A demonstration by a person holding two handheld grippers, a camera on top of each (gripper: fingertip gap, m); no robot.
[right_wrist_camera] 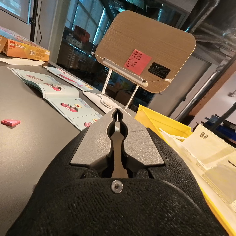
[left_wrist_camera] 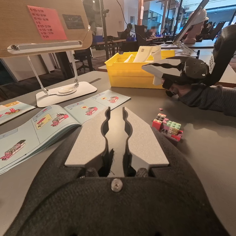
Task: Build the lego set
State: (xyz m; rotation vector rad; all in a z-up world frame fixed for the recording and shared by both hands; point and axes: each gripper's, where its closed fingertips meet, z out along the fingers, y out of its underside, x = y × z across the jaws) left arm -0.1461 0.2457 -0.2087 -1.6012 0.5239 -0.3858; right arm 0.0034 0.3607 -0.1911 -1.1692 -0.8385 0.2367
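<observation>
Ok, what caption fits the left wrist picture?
Open left gripper over grey table, beside brick model and open instruction booklet.

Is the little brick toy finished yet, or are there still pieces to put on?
Partly built: the brick model stands on the table. Nothing is in hand: the left gripper is open and empty, the right gripper shut on nothing. One loose pink piece still lies by the open instruction booklet.

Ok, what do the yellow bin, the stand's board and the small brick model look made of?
Yellow bin: moulded plastic, going by its smooth, slightly glossy walls and ribbed rim. Stand's board: wood or wood-look laminate, with fine straight grain and a matte finish; which one is unclear. Brick model: hard plastic studded bricks in pink, red, green and tan, with a faint sheen.
</observation>
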